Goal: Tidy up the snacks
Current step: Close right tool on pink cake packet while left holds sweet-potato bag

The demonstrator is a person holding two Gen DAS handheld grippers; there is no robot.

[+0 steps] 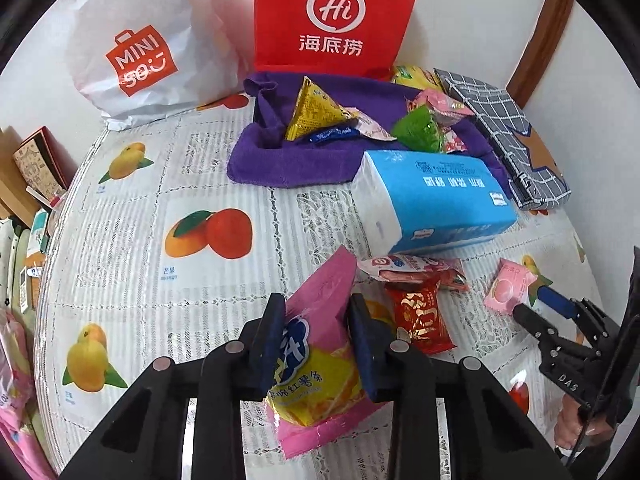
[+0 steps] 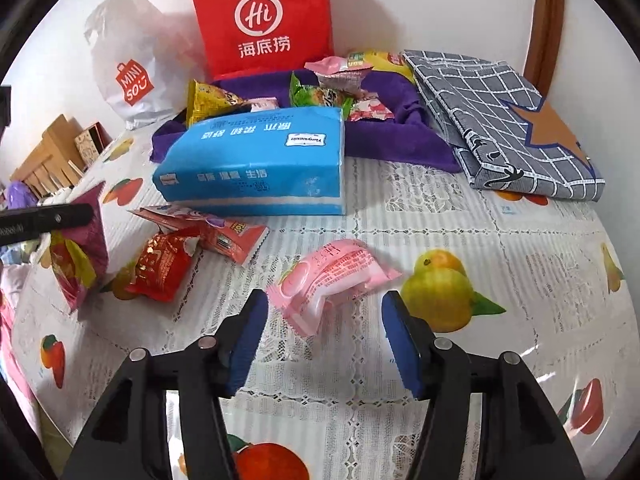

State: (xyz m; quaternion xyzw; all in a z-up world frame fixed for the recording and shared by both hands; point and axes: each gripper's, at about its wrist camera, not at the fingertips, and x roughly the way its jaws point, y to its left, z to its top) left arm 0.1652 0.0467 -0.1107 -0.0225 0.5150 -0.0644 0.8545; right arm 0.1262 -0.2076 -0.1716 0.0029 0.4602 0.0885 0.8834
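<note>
The left gripper [image 1: 316,344] pinches a pink snack bag [image 1: 316,360], its blue pads pressed against both sides; the bag's yellow panel carries Chinese characters for sweet potato strips. Just ahead and to its right lie a red foil packet with gold print [image 1: 420,320] and a red-and-white wrapper [image 1: 412,270], touching each other.

The right gripper [image 2: 324,336] is spread wide, empty, with a pink peach-printed pastry packet [image 2: 332,280] lying on the fruit-patterned tablecloth [image 2: 400,208] just ahead, between the lines of its fingers. Bare cloth stretches to its right and front.

Beyond both grippers sits a blue tissue pack [image 2: 252,168] with Chinese lettering, then a purple towel [image 1: 288,160] holding more snacks: a yellow pyramid pack [image 1: 316,110], a green packet [image 1: 420,128]. Against the wall stand a red bag [image 1: 336,16] reading "Hi" with 海底捞, and a white MINISO bag [image 1: 144,44]. A grey checked cloth [image 2: 500,120] lies far right.

Only the left view shows the right gripper's body, marked "DAS".
</note>
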